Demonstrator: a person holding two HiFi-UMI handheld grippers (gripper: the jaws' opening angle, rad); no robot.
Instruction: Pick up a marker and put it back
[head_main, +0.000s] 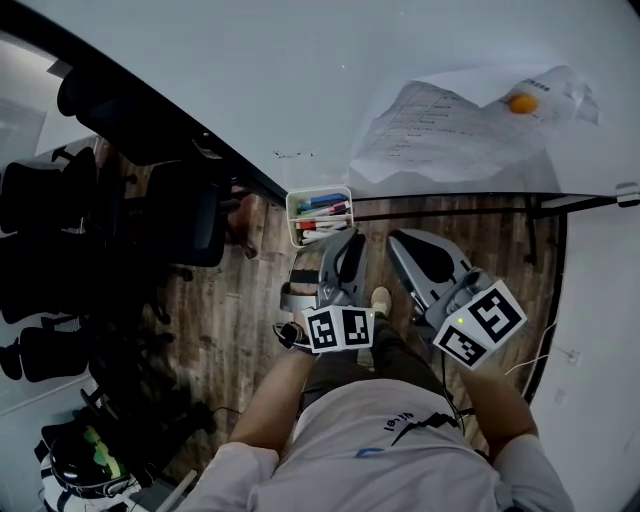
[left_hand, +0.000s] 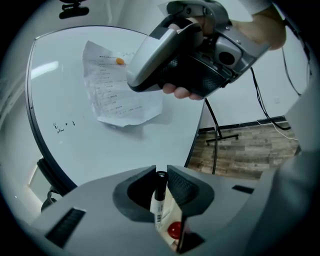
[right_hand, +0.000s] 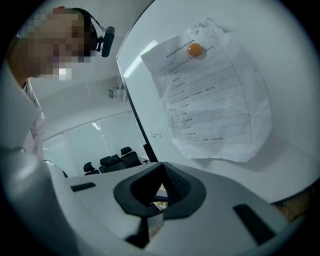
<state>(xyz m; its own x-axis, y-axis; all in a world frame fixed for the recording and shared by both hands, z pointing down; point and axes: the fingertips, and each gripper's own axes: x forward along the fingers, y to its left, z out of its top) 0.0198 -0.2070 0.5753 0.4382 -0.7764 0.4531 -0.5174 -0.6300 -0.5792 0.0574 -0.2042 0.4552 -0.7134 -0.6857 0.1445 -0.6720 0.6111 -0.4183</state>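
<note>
A white tray (head_main: 293, 213) of several coloured markers hangs on the lower edge of the whiteboard (head_main: 250, 80). My left gripper (head_main: 345, 240) points at the tray's right end. In the left gripper view its jaws (left_hand: 161, 172) are shut on a white-bodied marker with a black cap (left_hand: 160, 192), which stands upright between the pads. A red cap (left_hand: 174, 230) shows below it in the tray. My right gripper (head_main: 402, 242) hovers just right of the tray. Its jaws (right_hand: 161, 169) are shut with nothing between them, and it shows from the side in the left gripper view (left_hand: 190, 55).
A crumpled printed sheet (head_main: 450, 125) is pinned to the whiteboard by an orange magnet (head_main: 522, 102). Black office chairs (head_main: 60, 200) stand on the wood floor at left. The whiteboard's black stand legs (left_hand: 220, 135) run to the right.
</note>
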